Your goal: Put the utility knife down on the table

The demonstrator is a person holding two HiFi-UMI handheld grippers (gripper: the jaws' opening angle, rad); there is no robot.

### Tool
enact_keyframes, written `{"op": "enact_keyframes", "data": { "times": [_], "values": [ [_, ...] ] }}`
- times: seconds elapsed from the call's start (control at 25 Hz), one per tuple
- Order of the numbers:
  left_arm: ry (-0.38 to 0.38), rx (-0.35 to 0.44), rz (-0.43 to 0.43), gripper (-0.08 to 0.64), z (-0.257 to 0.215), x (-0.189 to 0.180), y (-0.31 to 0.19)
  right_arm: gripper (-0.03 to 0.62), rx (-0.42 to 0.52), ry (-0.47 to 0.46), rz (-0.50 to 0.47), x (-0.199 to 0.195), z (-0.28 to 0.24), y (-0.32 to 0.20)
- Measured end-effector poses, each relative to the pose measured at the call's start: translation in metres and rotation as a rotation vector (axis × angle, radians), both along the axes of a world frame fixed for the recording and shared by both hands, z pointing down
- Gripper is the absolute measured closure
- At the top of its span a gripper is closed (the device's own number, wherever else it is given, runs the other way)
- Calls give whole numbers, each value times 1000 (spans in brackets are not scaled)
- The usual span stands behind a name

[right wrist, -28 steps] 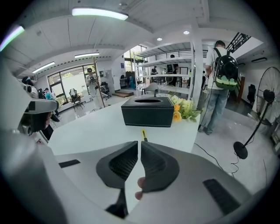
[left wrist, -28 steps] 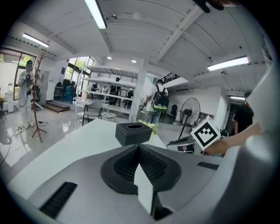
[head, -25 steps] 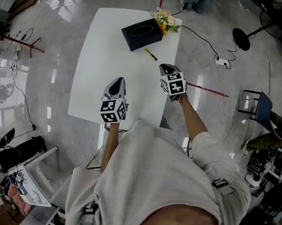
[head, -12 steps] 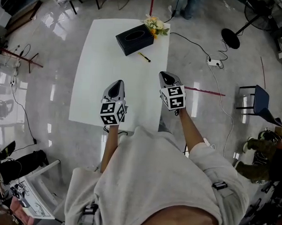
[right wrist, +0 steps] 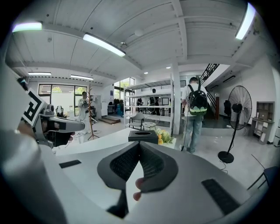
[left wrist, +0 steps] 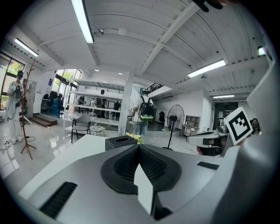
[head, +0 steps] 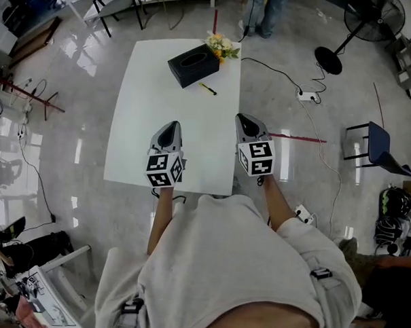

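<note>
White desk (head: 132, 123) on glossy grey floor. Utility knife (head: 207, 89), small here so ID likely only, lies flat on desk just beside black box (head: 193, 65), i.e. set down, well apart from both tools. Left hand-held gripper (head: 168, 128) & right hand-held gripper (head: 247, 122): jaws closed, empty, held near desk's near edge. Qty: 1 knife, 1 box, 1 flower bunch (head: 221, 46), 2 grippers.

Operator wears a pale grey short-sleeved shirt (head: 221, 262), with the sleeve (head: 303, 222) ending above the elbow and dark buckle clips (head: 320, 270) on straps at both shoulders. Both the left gripper (head: 168, 128) and right gripper (head: 246, 121) have light grey moulded shells tapering to a point, black inset round the jaws. Each carries a white marker cube (head: 166, 168) with black squares at the rear. Gripper views show black ribbed pads (left wrist: 127, 164) and black rectangular slots (left wrist: 61, 199) in the grey housing.
</note>
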State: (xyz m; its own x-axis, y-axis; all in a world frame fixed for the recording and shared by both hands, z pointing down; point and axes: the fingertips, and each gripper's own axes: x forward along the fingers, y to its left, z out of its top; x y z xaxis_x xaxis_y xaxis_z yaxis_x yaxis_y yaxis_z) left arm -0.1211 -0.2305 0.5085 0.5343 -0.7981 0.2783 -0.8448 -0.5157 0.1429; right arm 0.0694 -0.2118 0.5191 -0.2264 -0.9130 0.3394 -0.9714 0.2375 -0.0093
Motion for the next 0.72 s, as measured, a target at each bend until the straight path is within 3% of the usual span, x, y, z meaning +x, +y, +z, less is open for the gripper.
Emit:
{"op": "enact_keyframes", "data": {
  "times": [0.72],
  "values": [
    [20, 32, 1, 541, -9, -11, 12, 560, 41, 12, 33, -3, -14, 20]
  ]
}}
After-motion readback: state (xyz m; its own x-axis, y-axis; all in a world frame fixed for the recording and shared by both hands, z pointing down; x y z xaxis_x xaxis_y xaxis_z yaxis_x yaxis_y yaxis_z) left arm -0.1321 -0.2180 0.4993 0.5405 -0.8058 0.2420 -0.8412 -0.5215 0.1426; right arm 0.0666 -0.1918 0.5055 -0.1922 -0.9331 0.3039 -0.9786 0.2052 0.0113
